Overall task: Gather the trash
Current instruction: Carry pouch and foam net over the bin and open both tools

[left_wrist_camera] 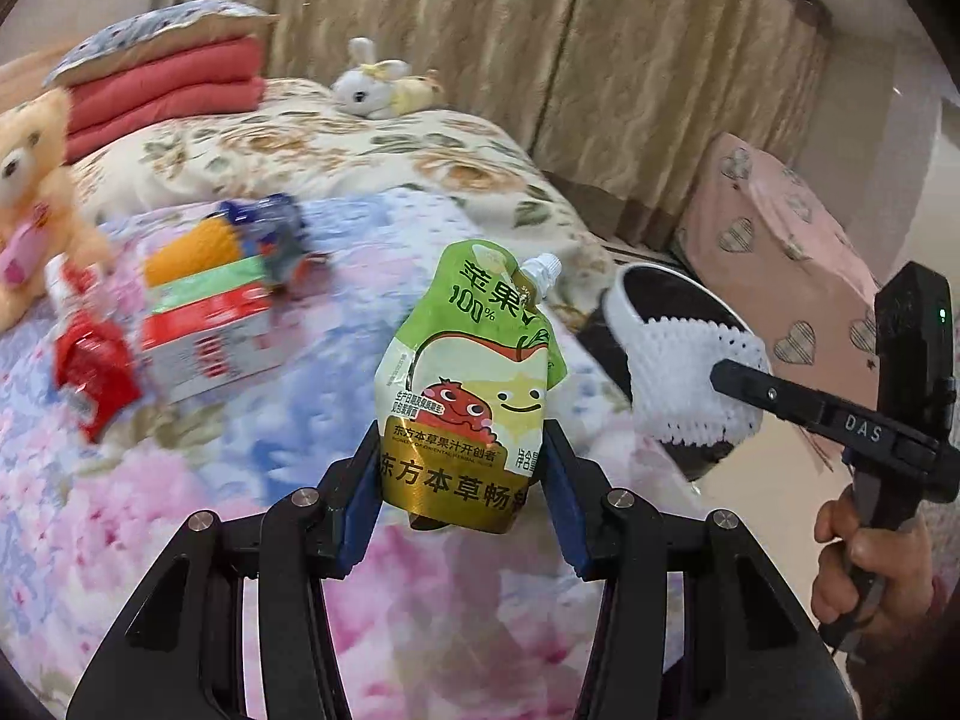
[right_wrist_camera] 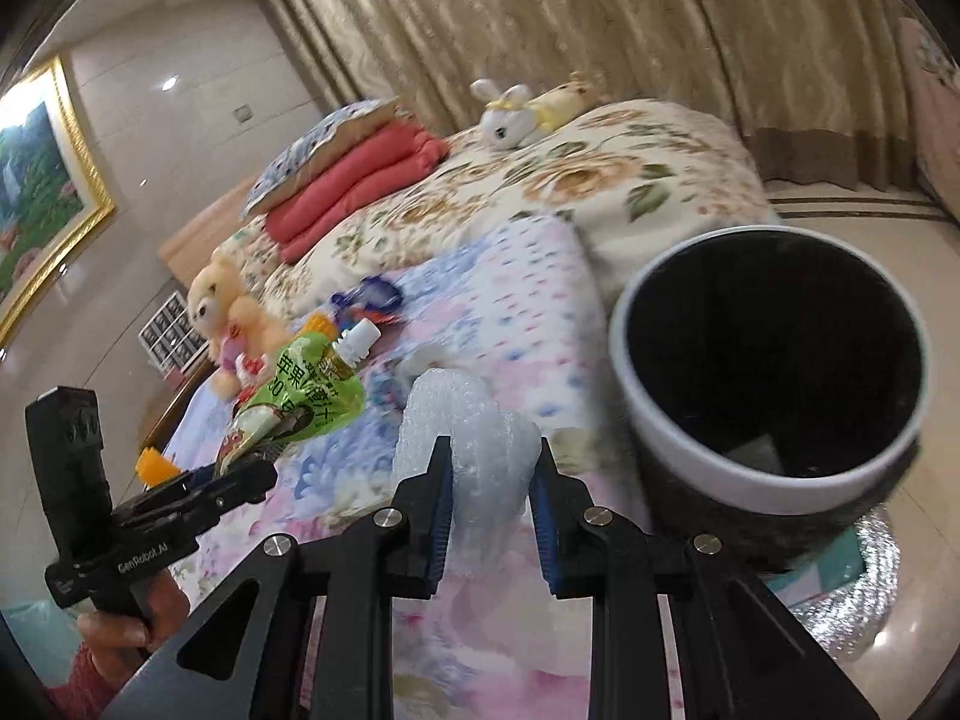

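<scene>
Bed [left_wrist_camera: 360, 156]: very big, with a flowery cover. Every place below is told from the bed.
Curtains [left_wrist_camera: 540, 30]: tan, hanging behind the bed.
Painting [right_wrist_camera: 42, 180]: gold frame, on the wall off the bed's head end.
Trash bin [right_wrist_camera: 768, 384]: dark inside with a white rim, just beside the bed's edge, on the floor side. Something pale lies at its bottom.
Blankets [left_wrist_camera: 162, 84]: red, folded in a pile at the far end of the bed, with a blue flowered pillow [left_wrist_camera: 156, 30] on top.
Teddy bear [right_wrist_camera: 222, 312]: tan, sitting on the bed near the blankets.
Bunny toy [left_wrist_camera: 372, 84]: white, lying on the far part of the bed.
Boxes and wrappers [left_wrist_camera: 204, 306]: red, green, orange and blue, lying on the bed near the teddy bear, blurry.
Juice pouch [left_wrist_camera: 468, 372]: green with a white cap, lifted over the near part of the bed.
Bubble wrap [right_wrist_camera: 474, 450]: a clear, crumpled wad, lifted over the near part of the bed, near the trash bin.
Left gripper [left_wrist_camera: 465, 492]: its fingers squeeze the bottom of the juice pouch, which stands up from them.
Right gripper [right_wrist_camera: 489, 504]: its fingers squeeze the bubble wrap from both sides.
Hands: one hand [left_wrist_camera: 870, 558] grips the right gripper's handle, the other hand [right_wrist_camera: 132, 630] grips the left one's.
</scene>
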The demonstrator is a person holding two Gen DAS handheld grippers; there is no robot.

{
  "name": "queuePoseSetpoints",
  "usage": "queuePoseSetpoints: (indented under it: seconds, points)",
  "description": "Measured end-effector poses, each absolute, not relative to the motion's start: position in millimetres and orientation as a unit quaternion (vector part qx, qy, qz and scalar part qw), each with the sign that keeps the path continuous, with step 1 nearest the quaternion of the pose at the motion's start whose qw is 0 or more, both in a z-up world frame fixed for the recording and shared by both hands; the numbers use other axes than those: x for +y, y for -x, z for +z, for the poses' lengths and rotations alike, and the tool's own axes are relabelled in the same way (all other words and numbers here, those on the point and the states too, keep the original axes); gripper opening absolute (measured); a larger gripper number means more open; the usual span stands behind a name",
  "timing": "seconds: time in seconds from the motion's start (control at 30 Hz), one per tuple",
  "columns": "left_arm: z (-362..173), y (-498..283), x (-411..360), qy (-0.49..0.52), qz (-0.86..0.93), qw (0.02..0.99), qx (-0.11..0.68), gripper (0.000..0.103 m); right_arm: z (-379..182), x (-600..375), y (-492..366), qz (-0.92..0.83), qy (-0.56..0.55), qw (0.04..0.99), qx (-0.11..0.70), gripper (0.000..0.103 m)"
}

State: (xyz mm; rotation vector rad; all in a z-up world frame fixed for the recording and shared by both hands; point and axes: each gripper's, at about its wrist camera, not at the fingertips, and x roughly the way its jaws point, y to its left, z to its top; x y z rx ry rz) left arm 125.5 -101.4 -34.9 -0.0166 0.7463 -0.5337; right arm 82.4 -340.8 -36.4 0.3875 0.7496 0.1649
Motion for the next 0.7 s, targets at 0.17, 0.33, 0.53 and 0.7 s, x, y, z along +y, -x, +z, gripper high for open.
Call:
queuePoseSetpoints:
  seconds: [0.17,0.33,0.53,0.7]
  points:
    - [-32.9,-124.4,-135.1,-0.011,-0.280,0.890,0.361,0.048,-31.8,-366.4,-73.5,0.056,-0.196,0.913,0.353,0.024]
    - [-29.5,-125.0,-165.5,-0.024,-0.297,0.884,0.360,0.048,-29.8,-390.2,-67.2,0.036,-0.205,0.914,0.348,0.024]
    - [-26.4,-124.0,-195.1,-0.037,-0.316,0.877,0.360,0.048,-24.6,-414.1,-62.3,0.018,-0.211,0.917,0.339,0.024]
    - [-25.1,-126.6,-219.3,-0.051,-0.330,0.871,0.360,0.048,-25.2,-434.6,-63.9,0.000,-0.214,0.916,0.338,0.024]
